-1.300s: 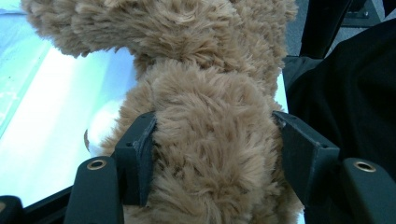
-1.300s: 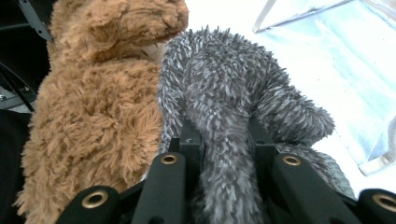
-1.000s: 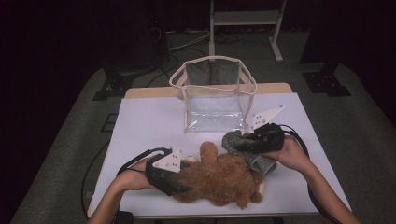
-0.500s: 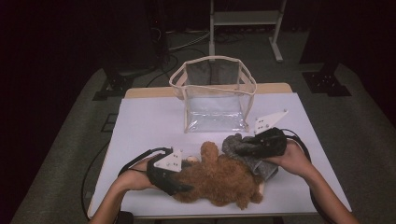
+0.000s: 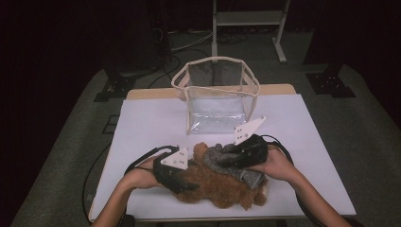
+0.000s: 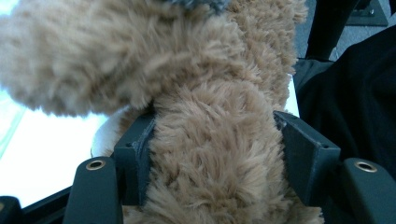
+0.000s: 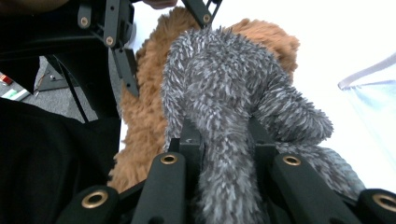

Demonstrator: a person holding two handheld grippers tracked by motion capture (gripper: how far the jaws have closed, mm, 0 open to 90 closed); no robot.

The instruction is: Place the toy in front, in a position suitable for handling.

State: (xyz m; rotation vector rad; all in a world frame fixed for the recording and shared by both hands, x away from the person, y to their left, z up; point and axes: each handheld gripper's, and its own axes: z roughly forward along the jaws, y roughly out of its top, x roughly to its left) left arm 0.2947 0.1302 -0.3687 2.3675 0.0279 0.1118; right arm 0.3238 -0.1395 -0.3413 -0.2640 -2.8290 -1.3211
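— White tabletop (image 5: 142, 123) under dim light, dark floor around. Nearest?

— Brown plush toy (image 5: 217, 182) lying at the near edge, between both hands. Left gripper (image 5: 182, 182) clamped on one furry brown limb (image 6: 210, 158) — jaws pressed into the pile on both sides.

— And the other?

— Right gripper (image 5: 227, 158) pinched tight on a grey fuzzy piece (image 7: 224, 107), draped over the brown plush and touching it.

— Farther back?

— Clear bag (image 5: 215, 97) with cream trim, upright and open-topped, just beyond the toy — apart from it.
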